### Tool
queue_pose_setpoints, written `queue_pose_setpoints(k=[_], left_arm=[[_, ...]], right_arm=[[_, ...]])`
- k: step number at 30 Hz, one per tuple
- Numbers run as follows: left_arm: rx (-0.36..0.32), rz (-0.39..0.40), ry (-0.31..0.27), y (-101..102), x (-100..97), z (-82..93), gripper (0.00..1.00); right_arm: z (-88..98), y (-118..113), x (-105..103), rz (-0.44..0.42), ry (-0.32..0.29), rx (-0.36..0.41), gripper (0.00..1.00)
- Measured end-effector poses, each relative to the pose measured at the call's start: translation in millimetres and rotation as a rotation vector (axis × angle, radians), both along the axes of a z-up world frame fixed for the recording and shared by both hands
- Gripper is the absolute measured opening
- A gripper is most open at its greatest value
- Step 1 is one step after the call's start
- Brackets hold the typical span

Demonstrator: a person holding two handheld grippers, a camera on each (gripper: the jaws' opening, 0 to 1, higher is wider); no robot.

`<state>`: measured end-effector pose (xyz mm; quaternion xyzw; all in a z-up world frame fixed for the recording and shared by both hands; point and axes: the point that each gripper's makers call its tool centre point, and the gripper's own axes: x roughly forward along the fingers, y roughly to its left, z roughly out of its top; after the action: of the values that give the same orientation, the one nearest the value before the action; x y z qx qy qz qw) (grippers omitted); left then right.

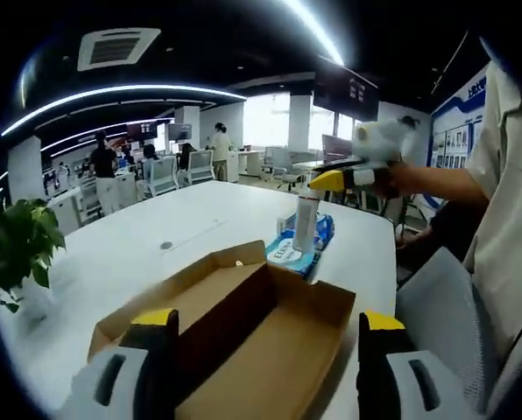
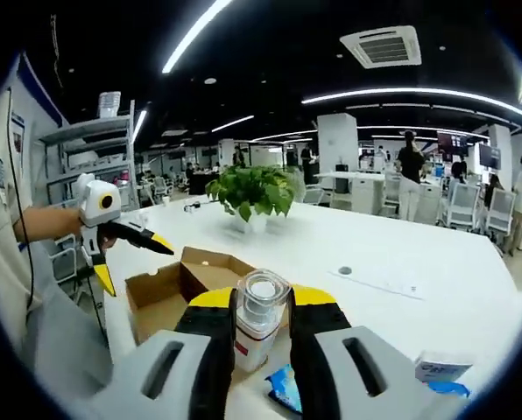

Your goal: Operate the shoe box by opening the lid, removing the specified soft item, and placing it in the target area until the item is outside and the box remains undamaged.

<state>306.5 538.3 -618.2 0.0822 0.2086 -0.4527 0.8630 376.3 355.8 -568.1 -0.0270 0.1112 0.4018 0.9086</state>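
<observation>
Cardboard brown shoe box sat open near the white table's edge; left gripper spread wide, right gripper apparently pinching a clear-lidded white jar.

Both grippers had the same look: chunky light grey bodies with an oval slot in each side, black jaws and bright yellow tips. The left gripper showed that up close, and so did the right gripper. From the side each one was a white rounded housing with black jaws ending in yellow points. The person wore a pale short-sleeved shirt, and a thin dark cable ran down its front.
</observation>
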Motion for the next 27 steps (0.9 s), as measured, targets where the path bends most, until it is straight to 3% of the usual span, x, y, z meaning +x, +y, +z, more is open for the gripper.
queue_pose_setpoints(k=[12, 27], left_arm=[[-0.004, 0.118, 0.001, 32.2, -4.0, 2.1, 0.93], [0.016, 0.22, 0.011, 72.4, -8.6, -1.4, 0.93]], right_arm=[[-19.5, -15.5, 41.1, -0.006, -0.018, -0.087, 0.2], [-46.8, -35.7, 93.0, -0.084, -0.007, -0.158, 0.2]])
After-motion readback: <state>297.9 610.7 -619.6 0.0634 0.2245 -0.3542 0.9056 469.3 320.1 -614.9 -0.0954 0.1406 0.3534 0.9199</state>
